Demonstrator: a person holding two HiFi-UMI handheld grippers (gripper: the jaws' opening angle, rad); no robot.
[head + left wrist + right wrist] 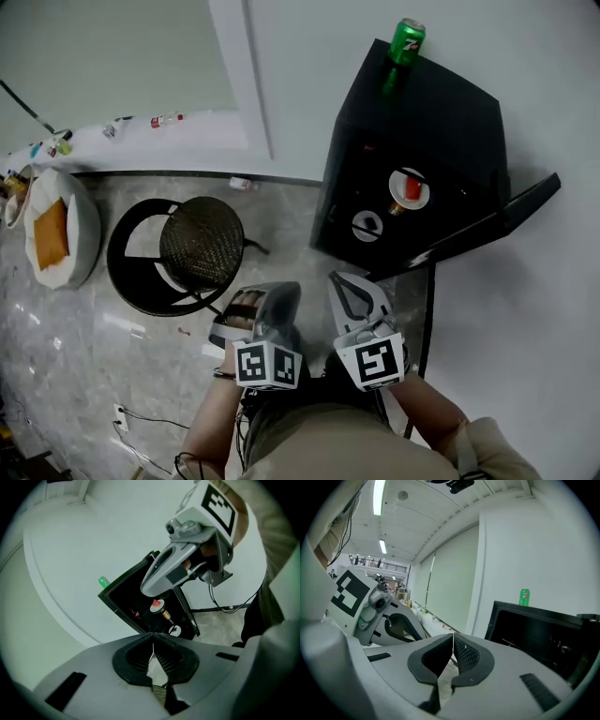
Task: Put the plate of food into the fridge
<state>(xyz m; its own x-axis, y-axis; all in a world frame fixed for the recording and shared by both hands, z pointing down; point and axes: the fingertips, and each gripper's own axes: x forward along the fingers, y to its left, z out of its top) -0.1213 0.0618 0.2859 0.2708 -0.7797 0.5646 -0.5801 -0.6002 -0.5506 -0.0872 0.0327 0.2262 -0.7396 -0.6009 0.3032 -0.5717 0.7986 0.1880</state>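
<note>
White plate (86, 234) | flat orange food (51, 232) | black fridge (441, 112), door open

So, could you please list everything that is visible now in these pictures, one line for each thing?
fridge: one, black, door open, against the white wall
can: one, green, on top of the fridge
round white things: two, one with a red centre, inside the fridge
stool: one, black with a dark woven seat, on the grey floor, left of the fridge
cushion: one, white and round, far left on the floor
orange square: one, on the cushion
small items: several, mixed colours, on the white ledge, too small to name
left gripper: one, grey, jaws shut, empty
right gripper: one, grey, jaws shut, empty
</note>
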